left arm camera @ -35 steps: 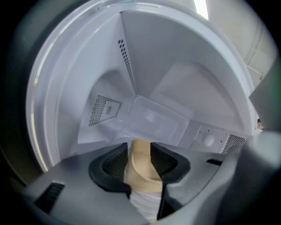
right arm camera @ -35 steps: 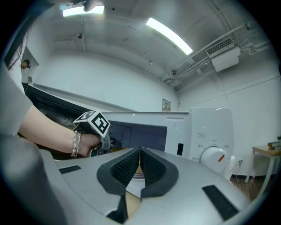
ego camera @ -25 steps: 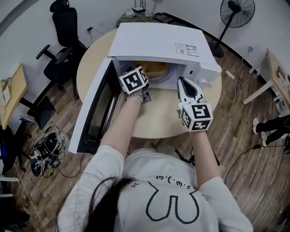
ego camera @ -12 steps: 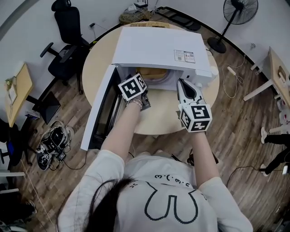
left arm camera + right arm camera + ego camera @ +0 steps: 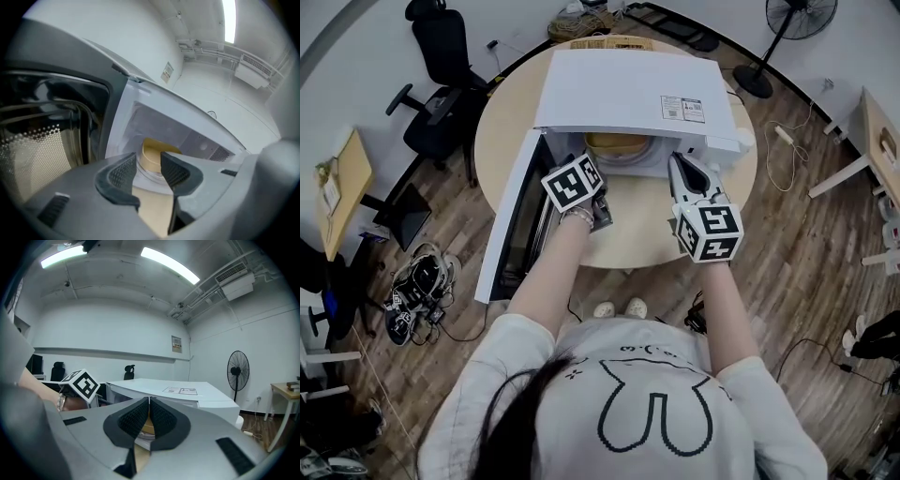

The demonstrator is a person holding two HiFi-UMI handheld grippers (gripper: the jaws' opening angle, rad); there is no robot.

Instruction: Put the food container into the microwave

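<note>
The white microwave (image 5: 633, 89) stands on a round wooden table (image 5: 628, 234), its door (image 5: 511, 220) swung wide to the left. A pale yellow food container (image 5: 616, 143) sits inside on the turntable, also seen as the container (image 5: 152, 157) beyond my left jaws. My left gripper (image 5: 149, 169) hovers just in front of the cavity's left side, open, with nothing between its pads. The right gripper (image 5: 678, 161) hangs by the cavity's right front, shut and empty, as the right gripper (image 5: 149, 405) view also shows.
A black office chair (image 5: 441, 84) is beyond the table at the left and a standing fan (image 5: 806, 19) at the back right. Cables and gear (image 5: 417, 291) lie on the floor by the open door. Small desks stand at both sides.
The head view has shifted a little. Both grippers stay in front of the open microwave, and the container stays inside.
</note>
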